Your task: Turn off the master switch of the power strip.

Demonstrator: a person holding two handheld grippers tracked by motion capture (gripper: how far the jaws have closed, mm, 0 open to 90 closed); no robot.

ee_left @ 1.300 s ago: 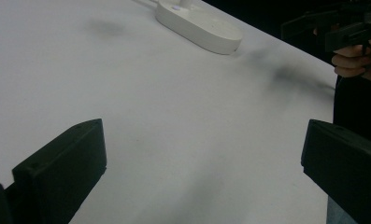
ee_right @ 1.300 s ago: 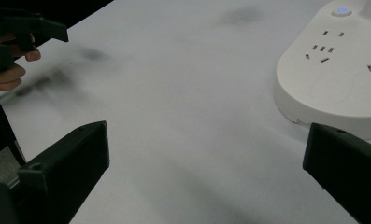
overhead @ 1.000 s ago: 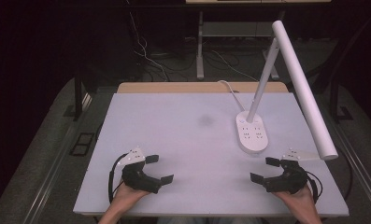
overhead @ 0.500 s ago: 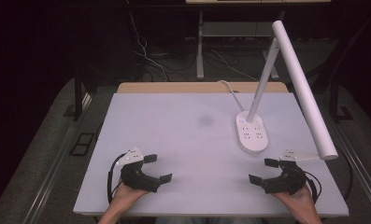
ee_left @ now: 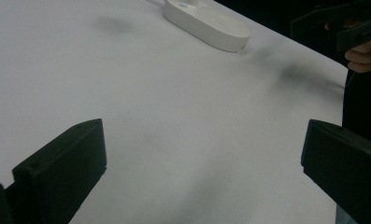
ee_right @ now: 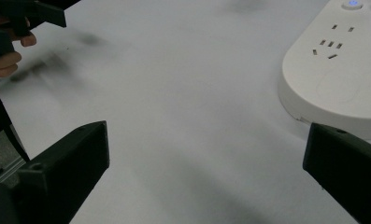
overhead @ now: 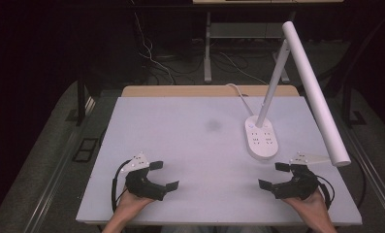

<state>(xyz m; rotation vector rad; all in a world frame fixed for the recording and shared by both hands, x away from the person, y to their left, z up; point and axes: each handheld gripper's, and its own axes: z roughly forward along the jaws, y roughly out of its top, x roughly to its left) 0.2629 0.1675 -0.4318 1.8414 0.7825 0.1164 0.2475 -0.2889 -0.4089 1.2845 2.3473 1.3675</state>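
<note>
— At the near edge of the white worktop [overhead: 180, 126], what is in hand?

— The left gripper [overhead: 160, 178], jaws spread and empty, rests at the front left. The right gripper [overhead: 273, 175], jaws likewise released, sits just short of the desk lamp [overhead: 262, 138], whose base stands right of centre. Seemingly a starting pose; next likely a reach toward that base.

— The count?

— Two grippers, one lamp.

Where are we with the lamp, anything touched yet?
Nothing looks done: the desk lamp stands upright on its socket base, arm tilted down toward the table's near right edge. Nothing in hand: the left hand-held gripper and right hand-held gripper both rest open near the front edge, apart from the lamp. The right one is nearer the base. Any handling is still left.
</note>
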